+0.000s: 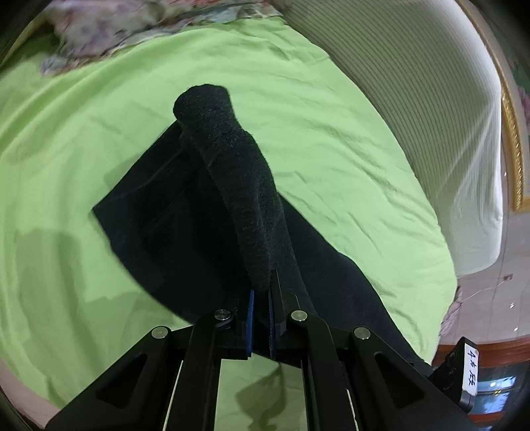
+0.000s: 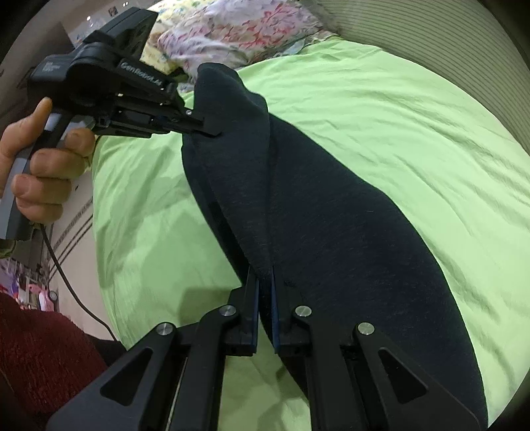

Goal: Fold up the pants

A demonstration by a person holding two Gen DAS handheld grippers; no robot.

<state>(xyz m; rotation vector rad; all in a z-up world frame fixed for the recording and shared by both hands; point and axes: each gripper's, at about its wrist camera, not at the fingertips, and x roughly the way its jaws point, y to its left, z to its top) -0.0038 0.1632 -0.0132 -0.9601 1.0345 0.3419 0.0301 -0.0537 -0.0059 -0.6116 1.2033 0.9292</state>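
Note:
Dark navy pants (image 2: 331, 212) lie on a light green bed sheet (image 2: 414, 126). My right gripper (image 2: 265, 281) is shut on a raised edge of the pants. My left gripper (image 1: 261, 291) is shut on another part of the same edge, and the fabric stands up in a ridge (image 1: 232, 172) in front of it. The left gripper also shows in the right wrist view (image 2: 205, 127), pinching the far end of the lifted edge. The rest of the pants (image 1: 159, 225) lies flat on the sheet below.
A floral quilt (image 2: 238, 30) lies bunched at the far end of the bed. A white striped headboard cover (image 1: 430, 109) runs along the right side. The bed's edge and tiled floor (image 1: 490, 298) are at the right.

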